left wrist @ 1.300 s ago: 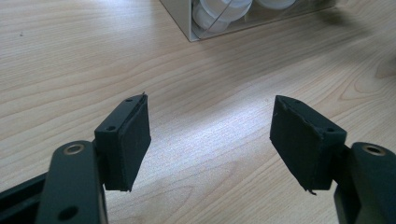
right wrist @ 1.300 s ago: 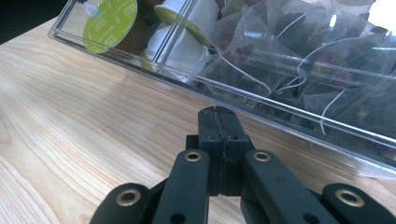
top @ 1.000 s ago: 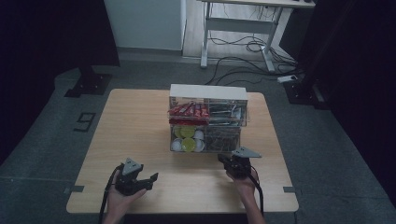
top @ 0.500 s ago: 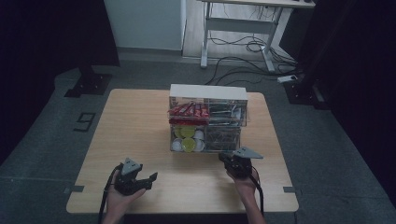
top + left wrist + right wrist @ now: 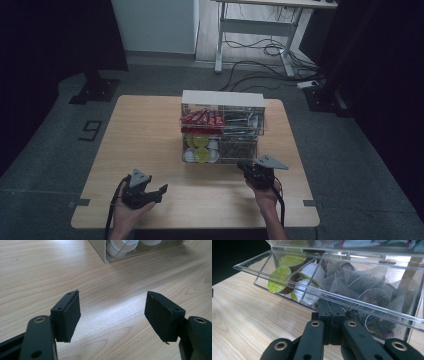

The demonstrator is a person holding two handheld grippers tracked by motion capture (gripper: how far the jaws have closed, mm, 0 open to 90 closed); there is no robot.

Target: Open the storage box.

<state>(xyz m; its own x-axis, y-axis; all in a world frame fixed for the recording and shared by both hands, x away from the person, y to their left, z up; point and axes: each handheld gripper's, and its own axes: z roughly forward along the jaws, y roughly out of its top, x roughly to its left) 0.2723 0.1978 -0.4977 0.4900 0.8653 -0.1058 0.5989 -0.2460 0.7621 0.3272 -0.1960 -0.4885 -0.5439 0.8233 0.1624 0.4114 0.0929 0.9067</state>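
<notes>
Nothing has shifted: right tongs (image 5: pixel 331 315) pressed together under the clear acrylic drawer (image 5: pixel 332 298), left tongs (image 5: pixel 113 315) apart over woodgrain

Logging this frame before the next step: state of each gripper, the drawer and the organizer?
Left gripper: open, nothing between the jaws, over bare table.
Right gripper: shut, tips at the drawer's front edge.
Bottom drawer: pulled partly out, holding tea bags and pods.
Clear organizer: upright, mid-table.
</notes>
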